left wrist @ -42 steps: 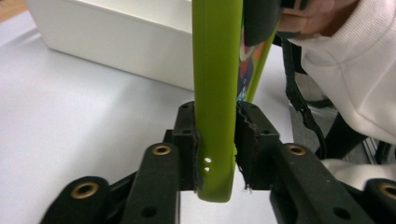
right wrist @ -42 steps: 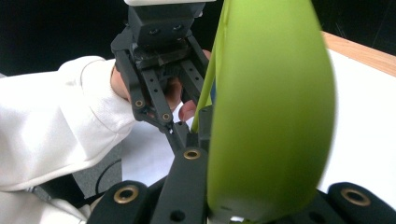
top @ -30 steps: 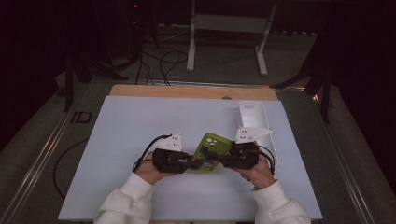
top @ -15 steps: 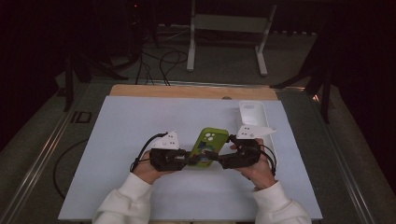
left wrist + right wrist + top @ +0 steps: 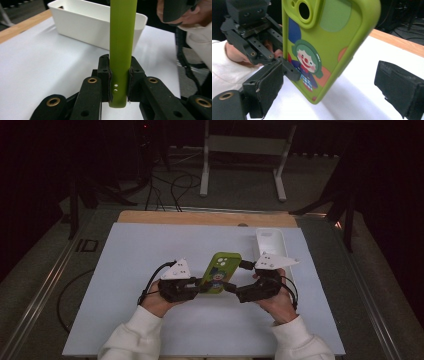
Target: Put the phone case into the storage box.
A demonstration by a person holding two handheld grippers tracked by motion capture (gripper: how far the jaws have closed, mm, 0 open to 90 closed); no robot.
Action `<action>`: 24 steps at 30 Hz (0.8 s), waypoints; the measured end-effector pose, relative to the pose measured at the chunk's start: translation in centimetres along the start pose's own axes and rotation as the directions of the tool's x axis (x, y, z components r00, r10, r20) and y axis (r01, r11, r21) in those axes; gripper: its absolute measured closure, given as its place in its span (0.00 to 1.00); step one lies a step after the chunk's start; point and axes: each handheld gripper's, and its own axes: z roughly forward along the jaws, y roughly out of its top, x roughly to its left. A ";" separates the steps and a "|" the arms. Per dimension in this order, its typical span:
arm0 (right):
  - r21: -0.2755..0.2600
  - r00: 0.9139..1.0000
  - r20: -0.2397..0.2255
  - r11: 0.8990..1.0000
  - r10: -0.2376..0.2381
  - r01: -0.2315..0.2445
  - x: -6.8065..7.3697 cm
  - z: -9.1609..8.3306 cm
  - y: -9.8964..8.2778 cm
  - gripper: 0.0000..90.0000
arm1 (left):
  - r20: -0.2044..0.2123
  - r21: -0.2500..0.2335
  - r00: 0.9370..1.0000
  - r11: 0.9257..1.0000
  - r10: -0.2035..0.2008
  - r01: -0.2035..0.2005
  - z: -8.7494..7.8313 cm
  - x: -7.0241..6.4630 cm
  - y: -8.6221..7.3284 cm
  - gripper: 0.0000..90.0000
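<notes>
So my right gripper (image 5: pixel 332 87) just let go, jaws have swung wide and sit clear of the lime-green rubbery phone case with the clown print (image 5: pixel 220 272). Left gripper (image 5: pixel 119 80) is clamped on its bottom edge, holding it just above the white mat (image 5: pixel 125 270). Looks like a finished handover; the white plastic bin (image 5: pixel 270 242) is probably next.
</notes>
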 end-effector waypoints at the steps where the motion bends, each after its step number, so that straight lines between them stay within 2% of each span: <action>1: -0.001 1.000 0.006 1.000 0.003 -0.003 0.0 0.0 0.0 0.09 | -0.012 0.001 1.000 1.000 0.001 -0.001 0.0 0.0 0.0 0.86; 6: -0.021 1.000 0.012 1.000 0.009 -0.008 -0.2 -0.3 -0.1 0.08 | -0.062 0.006 0.998 1.000 -0.006 0.006 -0.1 -0.1 0.1 0.86; 14: -0.049 1.000 0.023 0.999 0.010 -0.009 -0.1 -0.6 0.0 0.08 | -0.118 -0.004 0.993 1.000 -0.021 0.021 -0.1 -0.2 0.2 0.86; 24: -0.075 0.999 0.034 0.997 0.016 -0.013 0.1 -0.6 0.1 0.08 | -0.190 -0.008 0.981 0.999 -0.041 0.040 -0.1 -0.3 0.2 0.86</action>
